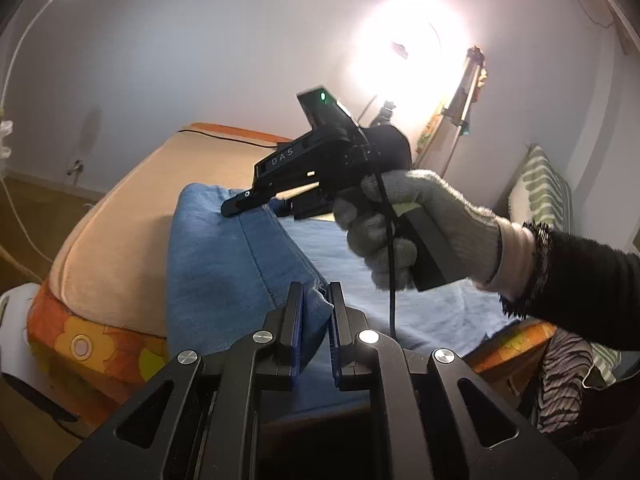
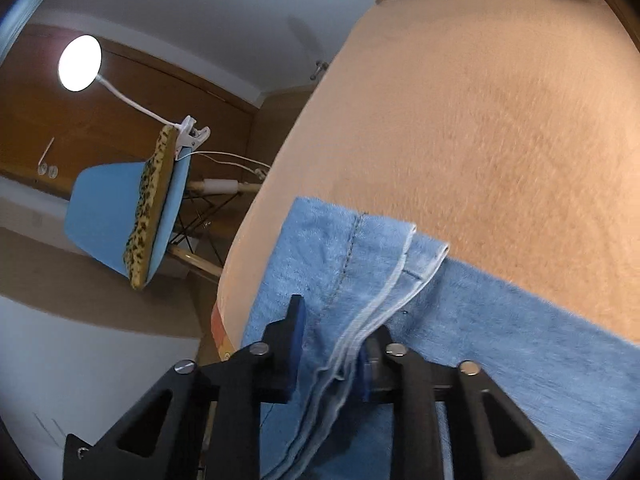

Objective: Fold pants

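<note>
Left wrist view: left gripper (image 1: 316,312) clamped on a raised fold of the blue pants (image 1: 224,256), cloth pinched between both pads. Pants lie ahead of it across the peach bed cover (image 1: 132,216). Beyond, a gloved hand (image 1: 404,224) holds the right gripper (image 1: 256,204), its tips down at the pants' far edge.

Right wrist view: right gripper (image 2: 332,344) has pants (image 2: 352,256) hem layers bunched between its fingers; pads appear to be gripping the cloth. Hem corner lies just ahead on the cover (image 2: 480,120). Blue chair (image 2: 116,216) and lamp (image 2: 80,63) to the left.
</note>
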Tool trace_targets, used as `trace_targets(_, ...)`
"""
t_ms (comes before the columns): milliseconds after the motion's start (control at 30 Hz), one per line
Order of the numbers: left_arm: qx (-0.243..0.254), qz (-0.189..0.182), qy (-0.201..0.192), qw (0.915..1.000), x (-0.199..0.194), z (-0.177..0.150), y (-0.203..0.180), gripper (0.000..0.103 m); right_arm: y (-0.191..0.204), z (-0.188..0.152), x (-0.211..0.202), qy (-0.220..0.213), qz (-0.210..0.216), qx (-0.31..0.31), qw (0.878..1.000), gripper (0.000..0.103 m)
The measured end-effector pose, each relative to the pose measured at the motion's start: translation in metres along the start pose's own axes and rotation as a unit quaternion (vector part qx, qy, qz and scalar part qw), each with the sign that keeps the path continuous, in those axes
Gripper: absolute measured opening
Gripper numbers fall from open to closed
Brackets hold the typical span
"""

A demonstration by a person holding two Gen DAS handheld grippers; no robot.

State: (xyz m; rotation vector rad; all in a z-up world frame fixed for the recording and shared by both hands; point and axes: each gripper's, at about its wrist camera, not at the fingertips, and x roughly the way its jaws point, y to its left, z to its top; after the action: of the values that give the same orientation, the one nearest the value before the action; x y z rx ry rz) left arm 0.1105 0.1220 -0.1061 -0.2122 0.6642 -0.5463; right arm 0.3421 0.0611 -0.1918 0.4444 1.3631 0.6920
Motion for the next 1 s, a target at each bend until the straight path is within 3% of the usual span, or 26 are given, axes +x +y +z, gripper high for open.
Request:
trace_targets(233, 0.007, -0.044, -0.012, 0.9989, 0.002, 0.011, -0.031, 0.01, 0.016, -0.001, -0.06, -0.017, -0.056, -0.067, 0.996, 0.008)
trace_targets(433, 0.032, -0.082, 0.004, 0.9961, 0.018, 0.013, -0.07, 0.009, 0.017, -0.01, -0.114, -0.028, -0.114, -0.104, 0.988, 0.007)
trace_targets(767, 0.064, -0.139, 0.03, 0.9878, 0.043, 0.014, -0.13, 0.009, -0.019, -0.041, -0.193, -0.033, -0.195, -0.117, 0.973, 0.006)
trace_targets(1000, 0.082, -0.179, 0.052, 0.979, 0.064, 0.023, -0.173, 0.009, -0.055, -0.067, -0.246, -0.061, -0.221, -0.085, 0.97, 0.005)
